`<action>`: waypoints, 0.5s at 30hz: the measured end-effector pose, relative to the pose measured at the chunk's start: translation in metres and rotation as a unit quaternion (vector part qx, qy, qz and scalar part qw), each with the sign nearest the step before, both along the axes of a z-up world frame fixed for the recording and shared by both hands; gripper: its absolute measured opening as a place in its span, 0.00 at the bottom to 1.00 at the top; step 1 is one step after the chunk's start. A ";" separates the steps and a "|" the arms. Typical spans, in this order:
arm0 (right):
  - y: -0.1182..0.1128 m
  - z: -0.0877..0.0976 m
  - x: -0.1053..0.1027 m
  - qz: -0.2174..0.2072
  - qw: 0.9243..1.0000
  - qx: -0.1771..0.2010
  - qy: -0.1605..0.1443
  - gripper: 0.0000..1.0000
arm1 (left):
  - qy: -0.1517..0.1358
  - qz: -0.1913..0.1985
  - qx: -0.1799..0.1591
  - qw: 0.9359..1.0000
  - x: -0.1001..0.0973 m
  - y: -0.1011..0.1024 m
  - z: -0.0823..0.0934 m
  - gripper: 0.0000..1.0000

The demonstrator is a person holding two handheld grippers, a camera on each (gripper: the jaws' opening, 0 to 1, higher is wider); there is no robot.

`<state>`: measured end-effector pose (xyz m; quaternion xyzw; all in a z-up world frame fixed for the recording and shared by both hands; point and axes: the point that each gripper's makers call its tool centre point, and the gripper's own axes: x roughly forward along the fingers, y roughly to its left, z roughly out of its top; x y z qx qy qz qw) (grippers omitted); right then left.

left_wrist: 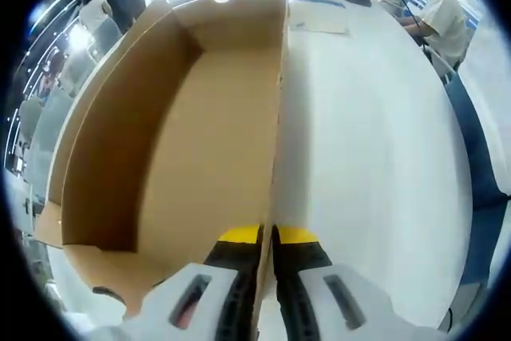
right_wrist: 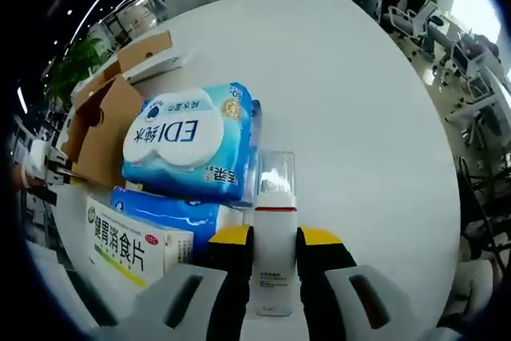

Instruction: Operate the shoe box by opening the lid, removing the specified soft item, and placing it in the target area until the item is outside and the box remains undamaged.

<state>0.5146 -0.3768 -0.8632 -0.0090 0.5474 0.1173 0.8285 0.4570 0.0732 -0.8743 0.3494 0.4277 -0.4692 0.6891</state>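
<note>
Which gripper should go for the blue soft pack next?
Neither is free. The left gripper is clamped on the cardboard box wall, steadying it. The right gripper holds a white bottle, but the blue soft pack lies just ahead of it. Probably right, after setting the bottle down.

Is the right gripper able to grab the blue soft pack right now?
Probably not yet. The right gripper is already shut on a white bottle, so its jaws are full. The blue pack lies just ahead on the white table, nothing covering it.
</note>
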 end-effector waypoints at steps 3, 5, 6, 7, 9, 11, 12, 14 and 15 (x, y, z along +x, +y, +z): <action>-0.001 -0.002 -0.001 0.002 1.000 -0.005 0.001 0.20 | 0.001 0.000 0.000 1.000 0.000 0.000 0.000 0.04; 0.000 -0.002 -0.002 0.006 1.000 -0.007 0.001 0.20 | 0.001 -0.001 -0.001 1.000 0.000 -0.001 0.001 0.04; 0.001 -0.002 -0.004 0.007 1.000 -0.009 0.001 0.20 | 0.001 -0.001 -0.001 1.000 0.000 -0.001 0.001 0.04; 0.001 -0.002 -0.004 0.007 1.000 -0.009 0.002 0.20 | 0.001 -0.001 -0.001 1.000 0.001 0.001 0.000 0.04; 0.001 -0.005 -0.004 0.006 1.000 -0.009 0.005 0.20 | 0.002 -0.001 -0.001 1.000 0.001 0.001 0.000 0.04; 0.001 -0.005 -0.005 0.011 1.000 -0.013 0.005 0.20 | 0.002 -0.001 -0.001 1.000 0.002 0.002 -0.001 0.04; 0.001 -0.005 -0.005 0.012 1.000 -0.014 0.005 0.20 | 0.002 -0.001 -0.001 1.000 0.001 0.001 -0.001 0.04; 0.003 -0.004 -0.006 0.007 1.000 -0.010 0.004 0.20 | 0.001 -0.001 -0.001 1.000 0.000 -0.001 0.000 0.04; 0.003 -0.005 -0.006 0.004 1.000 -0.008 0.005 0.20 | 0.001 -0.001 -0.001 1.000 0.000 -0.001 0.000 0.04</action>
